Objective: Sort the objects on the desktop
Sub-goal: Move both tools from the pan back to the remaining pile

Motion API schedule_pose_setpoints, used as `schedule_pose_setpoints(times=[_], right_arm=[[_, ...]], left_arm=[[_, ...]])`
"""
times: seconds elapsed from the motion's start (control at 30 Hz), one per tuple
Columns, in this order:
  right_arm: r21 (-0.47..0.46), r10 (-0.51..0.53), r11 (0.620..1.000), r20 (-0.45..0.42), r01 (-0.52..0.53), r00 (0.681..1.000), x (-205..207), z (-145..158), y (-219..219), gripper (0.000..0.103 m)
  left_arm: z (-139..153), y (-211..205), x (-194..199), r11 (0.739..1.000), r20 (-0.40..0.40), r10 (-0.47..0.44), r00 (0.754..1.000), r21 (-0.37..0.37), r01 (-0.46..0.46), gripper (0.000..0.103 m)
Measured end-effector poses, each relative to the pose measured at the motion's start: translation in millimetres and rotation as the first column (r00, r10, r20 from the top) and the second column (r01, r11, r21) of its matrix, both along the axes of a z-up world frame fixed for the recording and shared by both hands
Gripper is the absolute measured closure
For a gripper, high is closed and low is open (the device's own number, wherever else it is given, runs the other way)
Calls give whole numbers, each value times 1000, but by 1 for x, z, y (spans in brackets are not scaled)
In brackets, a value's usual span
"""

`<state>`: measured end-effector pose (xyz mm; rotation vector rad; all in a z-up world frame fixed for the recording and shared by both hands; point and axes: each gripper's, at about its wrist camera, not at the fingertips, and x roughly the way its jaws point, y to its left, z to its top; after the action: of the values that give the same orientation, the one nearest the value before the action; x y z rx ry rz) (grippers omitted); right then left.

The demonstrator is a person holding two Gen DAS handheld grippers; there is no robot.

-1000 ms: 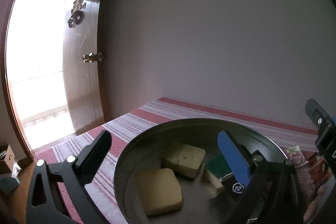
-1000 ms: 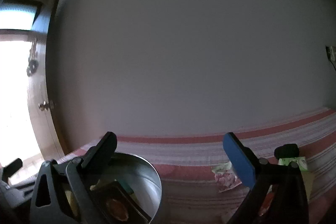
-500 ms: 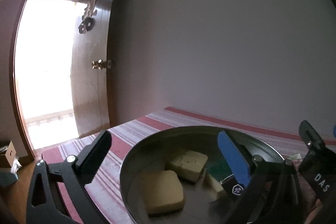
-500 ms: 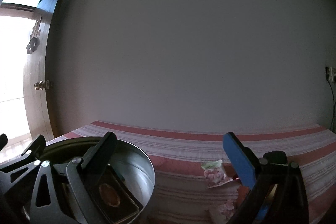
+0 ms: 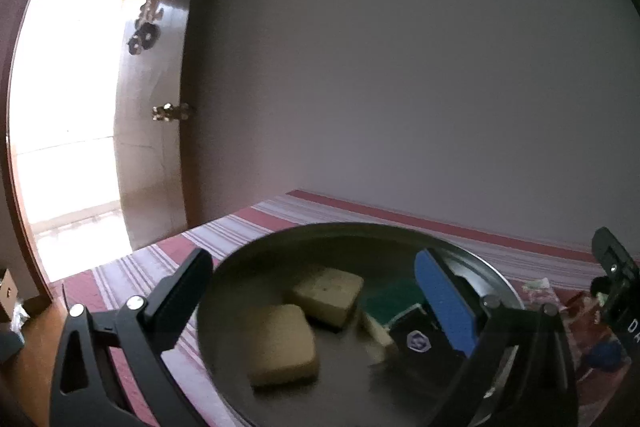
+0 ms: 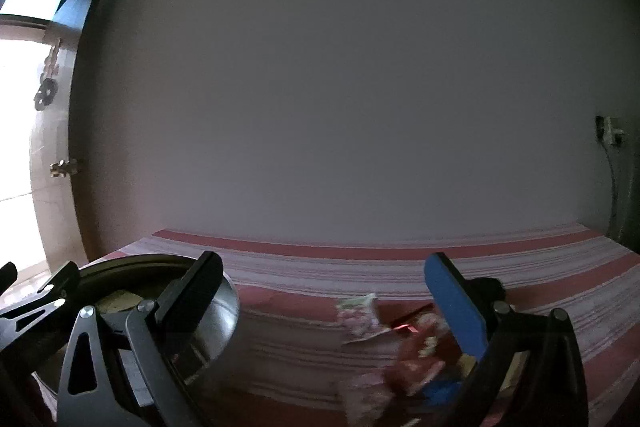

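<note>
Directly below the open left gripper (image 5: 316, 287) sits the metal bowl (image 5: 256, 267).

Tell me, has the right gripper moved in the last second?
Yes. The right gripper has swung rightward: the metal bowl slid toward the left edge, and the wall socket came further into view.

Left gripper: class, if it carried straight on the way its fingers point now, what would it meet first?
Probably the metal bowl: the open left gripper straddles it, aimed at the yellow sponges inside. Depth is unclear, so rim or sponge could come first.
</note>
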<state>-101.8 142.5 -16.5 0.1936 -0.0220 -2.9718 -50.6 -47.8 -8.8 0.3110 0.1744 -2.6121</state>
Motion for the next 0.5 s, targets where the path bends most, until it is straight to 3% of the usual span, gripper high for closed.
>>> schedule_pose_setpoints(times=[0.5], right_arm=[[94,-113,989,-20,114,993,17,1,67,1]], left_arm=[[1,51,-8,986,21,-160,987,-36,160,0]])
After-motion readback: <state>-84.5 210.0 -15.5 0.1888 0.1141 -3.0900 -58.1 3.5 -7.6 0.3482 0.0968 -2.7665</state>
